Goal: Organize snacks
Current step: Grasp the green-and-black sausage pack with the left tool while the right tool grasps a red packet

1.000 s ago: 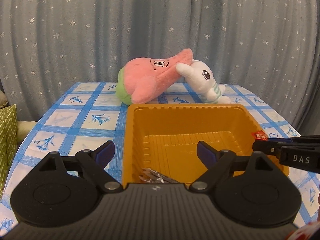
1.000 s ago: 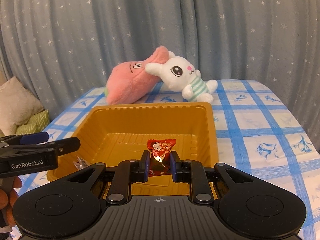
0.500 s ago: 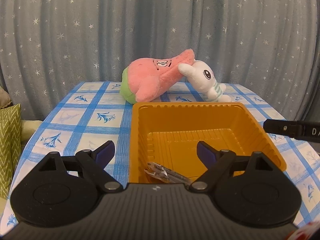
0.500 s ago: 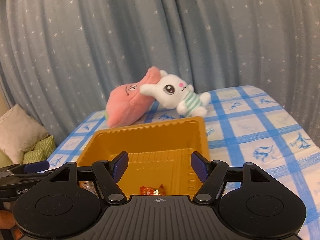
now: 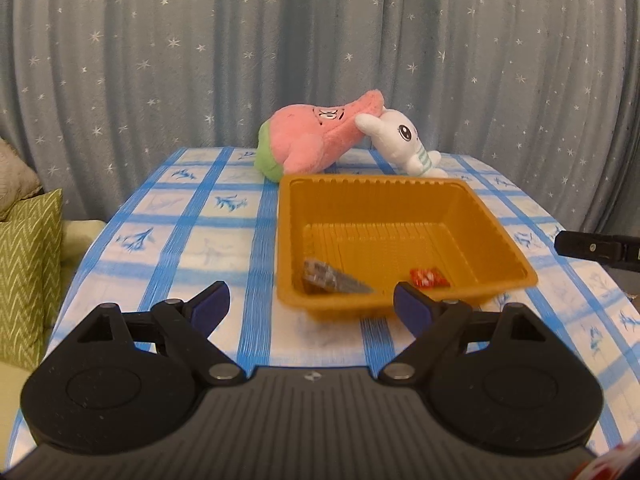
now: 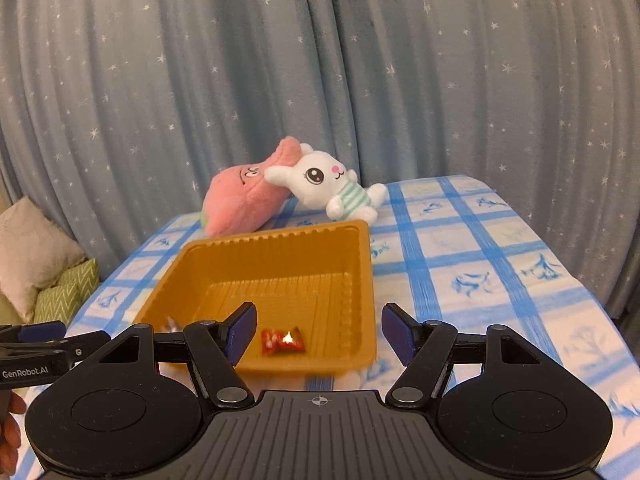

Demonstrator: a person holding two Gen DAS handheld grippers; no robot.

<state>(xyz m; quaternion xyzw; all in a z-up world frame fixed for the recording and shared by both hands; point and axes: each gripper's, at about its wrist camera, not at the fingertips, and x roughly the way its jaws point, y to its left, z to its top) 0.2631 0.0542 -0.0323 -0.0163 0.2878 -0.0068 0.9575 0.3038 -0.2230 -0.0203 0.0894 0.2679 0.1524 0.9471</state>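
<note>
An orange plastic tray (image 5: 504, 236) (image 6: 360, 264) sits on the blue-checked tablecloth. Inside it lie a red wrapped candy (image 5: 427, 277) (image 6: 281, 341) and a dark silver-grey wrapped snack (image 5: 330, 278), of which only a tip (image 6: 173, 323) shows in the right wrist view. My left gripper (image 5: 312, 307) is open and empty, just in front of the tray's near edge. My right gripper (image 6: 319, 331) is open and empty, above the tray's near right corner. The right gripper's finger tip (image 5: 592, 246) shows at the right edge of the left wrist view.
A pink plush (image 5: 316, 142) (image 6: 244, 204) and a white bunny plush (image 5: 404, 140) (image 6: 328, 188) lie behind the tray. A starry grey curtain hangs behind the table. Green zigzag cushions (image 5: 28, 268) (image 6: 64, 292) sit left of the table.
My right gripper opened and dropped the red candy into the tray, then drew back. My left gripper also pulled back from the tray.
</note>
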